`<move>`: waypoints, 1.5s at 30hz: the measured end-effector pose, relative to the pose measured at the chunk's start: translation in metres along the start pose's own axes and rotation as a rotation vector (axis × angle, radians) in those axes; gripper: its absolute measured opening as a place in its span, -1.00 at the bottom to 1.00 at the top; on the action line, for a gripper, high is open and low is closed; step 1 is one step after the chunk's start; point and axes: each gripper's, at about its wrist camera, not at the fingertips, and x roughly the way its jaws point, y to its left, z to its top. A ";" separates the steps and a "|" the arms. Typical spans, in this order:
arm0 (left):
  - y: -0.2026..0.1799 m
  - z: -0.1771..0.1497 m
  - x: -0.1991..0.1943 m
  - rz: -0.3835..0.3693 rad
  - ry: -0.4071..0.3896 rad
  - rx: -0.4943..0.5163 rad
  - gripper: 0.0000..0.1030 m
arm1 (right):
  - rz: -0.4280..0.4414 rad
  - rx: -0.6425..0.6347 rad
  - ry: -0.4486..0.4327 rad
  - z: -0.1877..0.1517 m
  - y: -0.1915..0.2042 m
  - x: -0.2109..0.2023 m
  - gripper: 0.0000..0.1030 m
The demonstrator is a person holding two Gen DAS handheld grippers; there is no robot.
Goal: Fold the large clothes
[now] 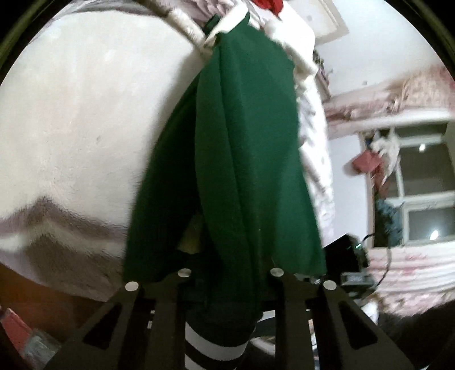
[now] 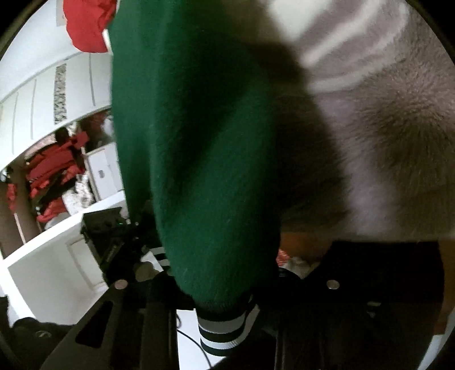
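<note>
A dark green garment (image 1: 244, 159) with a green-and-white striped ribbed band (image 1: 216, 350) hangs lifted over a pale fuzzy blanket (image 1: 85, 113). My left gripper (image 1: 230, 273) is shut on the garment near its striped band; the cloth runs away from its fingers (image 1: 184, 287). In the right wrist view the same green garment (image 2: 193, 142) fills the middle, its striped cuff (image 2: 224, 330) between the fingers. My right gripper (image 2: 227, 284) is shut on the garment at that cuff. The fingertips are hidden under cloth.
The fuzzy grey-white blanket (image 2: 384, 128) covers the surface. A window (image 1: 421, 193) and floral fabric (image 1: 412, 273) are at the right. White furniture (image 2: 51, 250), a pile of red clothes (image 2: 54, 170) and a red item (image 2: 88, 25) are at the left.
</note>
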 end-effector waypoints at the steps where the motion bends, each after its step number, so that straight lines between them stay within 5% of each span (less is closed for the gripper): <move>1: -0.008 0.004 -0.009 -0.023 -0.012 -0.021 -0.68 | 0.019 0.012 -0.002 0.005 0.007 -0.011 -0.49; 9: -0.055 0.077 -0.052 -0.153 -0.105 -0.075 -0.68 | 0.166 0.028 -0.047 0.004 0.086 -0.078 -0.56; 13: -0.066 0.119 -0.055 -0.154 -0.105 -0.025 -0.68 | 0.223 0.007 -0.081 0.015 0.123 -0.125 -0.57; 18: -0.028 0.101 -0.026 0.001 0.032 0.013 -0.63 | 0.076 -0.098 -0.070 0.045 0.159 -0.142 -0.57; 23: 0.038 0.021 -0.003 0.078 0.161 -0.140 -0.56 | -0.120 -0.006 0.063 0.042 0.079 -0.114 -0.53; 27: 0.083 -0.029 0.007 0.047 0.173 -0.297 -0.37 | -0.274 0.113 0.135 0.029 -0.002 -0.092 -0.23; 31: 0.101 -0.048 0.023 -0.029 0.151 -0.327 -0.08 | -0.306 0.069 0.133 0.036 -0.023 -0.094 0.18; 37: 0.100 -0.043 0.048 -0.134 0.144 -0.298 0.17 | -0.294 0.004 0.201 0.057 -0.027 -0.077 0.27; 45: 0.087 -0.039 0.054 -0.062 0.123 -0.209 0.25 | -0.217 -0.002 0.264 0.073 -0.040 -0.059 0.42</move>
